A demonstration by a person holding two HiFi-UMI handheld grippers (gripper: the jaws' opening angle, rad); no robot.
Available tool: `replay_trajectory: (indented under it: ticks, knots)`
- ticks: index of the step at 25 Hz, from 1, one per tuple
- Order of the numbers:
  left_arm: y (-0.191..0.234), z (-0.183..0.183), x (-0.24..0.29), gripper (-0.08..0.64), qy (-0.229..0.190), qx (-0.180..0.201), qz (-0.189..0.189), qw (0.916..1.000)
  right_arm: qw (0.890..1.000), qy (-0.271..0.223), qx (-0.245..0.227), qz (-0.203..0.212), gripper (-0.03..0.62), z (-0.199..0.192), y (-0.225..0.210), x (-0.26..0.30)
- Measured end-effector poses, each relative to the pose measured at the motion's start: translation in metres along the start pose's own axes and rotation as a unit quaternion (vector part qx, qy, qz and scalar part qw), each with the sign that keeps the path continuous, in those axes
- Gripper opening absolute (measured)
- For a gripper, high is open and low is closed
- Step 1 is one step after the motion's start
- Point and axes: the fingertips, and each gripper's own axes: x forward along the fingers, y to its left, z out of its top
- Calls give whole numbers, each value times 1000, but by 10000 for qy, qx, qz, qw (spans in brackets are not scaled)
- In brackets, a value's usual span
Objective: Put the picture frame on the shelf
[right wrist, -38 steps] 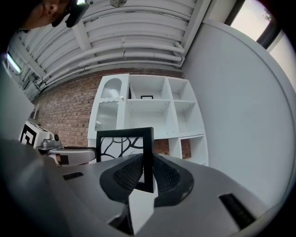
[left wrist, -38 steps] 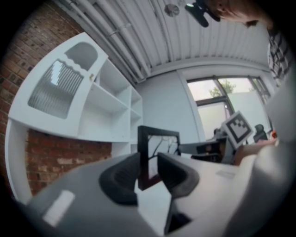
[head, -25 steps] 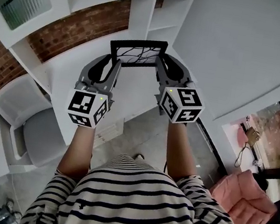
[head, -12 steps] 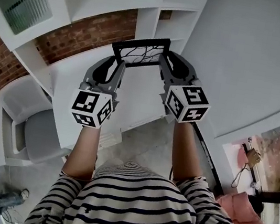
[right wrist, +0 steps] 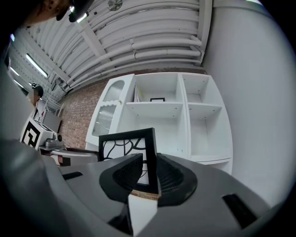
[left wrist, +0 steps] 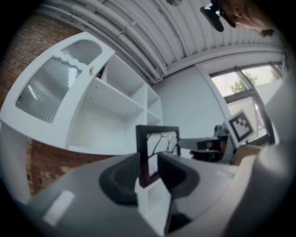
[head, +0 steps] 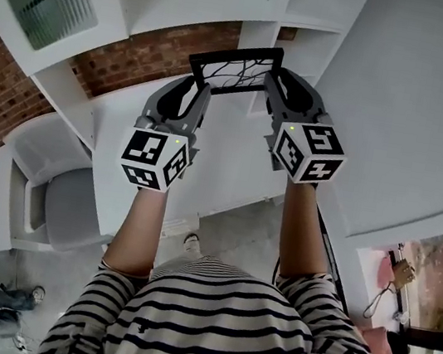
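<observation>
Left tongs (head: 194, 92) and right tongs (head: 277, 80) each clamp the one picture frame (head: 232, 70).

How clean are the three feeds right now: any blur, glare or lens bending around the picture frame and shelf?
Head view: evenly lit, picture frame crisp, straight edges bowed toward the borders. Left gripper view: strong fisheye, dark corners, close jaws soft, window blown out. Right gripper view: shelf sharp but curved, close jaws slightly blurred, no glare on the picture frame.
</observation>
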Motion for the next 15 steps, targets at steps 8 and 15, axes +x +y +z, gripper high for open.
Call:
replay_trajectory:
  ticks: [8, 15]
  knots:
    - [49, 13, 34, 106, -160, 15, 111, 9998, 9998, -121, 38, 134, 63, 7, -8, 60]
    - [87, 27, 57, 106, -321, 88, 92, 9994, 9994, -301, -92, 143, 64, 24, -12, 111]
